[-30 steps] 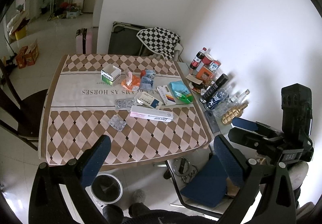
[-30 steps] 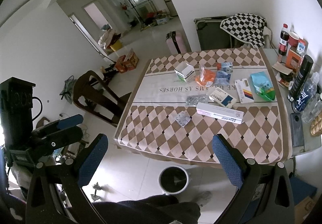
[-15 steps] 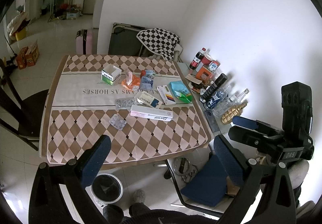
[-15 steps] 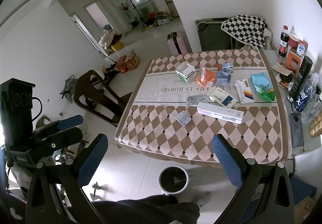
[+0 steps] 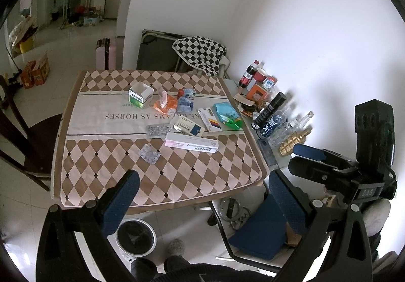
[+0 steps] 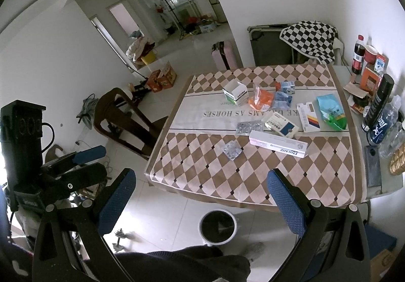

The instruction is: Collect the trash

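Trash lies on the checked tablecloth [image 5: 106, 168]: a long pink-white box [image 5: 191, 143] [image 6: 278, 147], blister packs [image 5: 149, 153] [image 6: 231, 150], a white-blue box [image 5: 189, 126], an open green-white box [image 5: 140, 95] [image 6: 235, 92], orange wrappers [image 5: 165, 102] and a green-blue bag [image 5: 227, 114]. A black-lined bin [image 5: 136, 237] [image 6: 218, 226] stands on the floor under the table's near edge. My left gripper [image 5: 202, 203] and right gripper [image 6: 201, 199] are both open and empty, held high above the near edge.
Bottles and cartons [image 5: 273, 114] crowd a side table on the right. A dark wooden chair [image 6: 121, 117] stands left of the table, a blue-seated chair [image 5: 260, 228] at the lower right. A folded cot with a checked cloth [image 5: 197, 51] is behind.
Both views have shifted only slightly; the grippers stay open and nothing on the table has moved.
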Tool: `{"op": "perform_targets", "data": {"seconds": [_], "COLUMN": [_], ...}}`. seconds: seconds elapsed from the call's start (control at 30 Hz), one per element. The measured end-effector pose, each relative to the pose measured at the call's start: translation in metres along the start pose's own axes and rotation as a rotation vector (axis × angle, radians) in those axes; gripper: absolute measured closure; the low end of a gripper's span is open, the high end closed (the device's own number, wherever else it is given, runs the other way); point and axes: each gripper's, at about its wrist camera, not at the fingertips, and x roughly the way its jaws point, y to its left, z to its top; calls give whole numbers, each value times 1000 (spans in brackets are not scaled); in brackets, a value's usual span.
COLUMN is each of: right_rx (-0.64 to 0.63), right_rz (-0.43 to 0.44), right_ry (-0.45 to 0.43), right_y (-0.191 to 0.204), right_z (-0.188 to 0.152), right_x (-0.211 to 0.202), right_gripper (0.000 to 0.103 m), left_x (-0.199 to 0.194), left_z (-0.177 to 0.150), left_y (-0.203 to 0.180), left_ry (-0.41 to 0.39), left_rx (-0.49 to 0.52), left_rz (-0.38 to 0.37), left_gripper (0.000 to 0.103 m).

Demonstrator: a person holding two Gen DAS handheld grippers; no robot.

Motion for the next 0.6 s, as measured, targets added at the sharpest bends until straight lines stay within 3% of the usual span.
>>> {"op": "perform_targets", "data": {"seconds": [0.6], "right_rx": [1], "right_rz": [2], "right_ry": [2], "right_y": [0], "right_z": [-3], "right_x": [2], "right_gripper": [0], "left_x": [-4], "left_z": [-1], "left_y": [-2], "left_ry": [0], "left_rx": [-1], "left_rz": [-3], "left_gripper": [0]}}
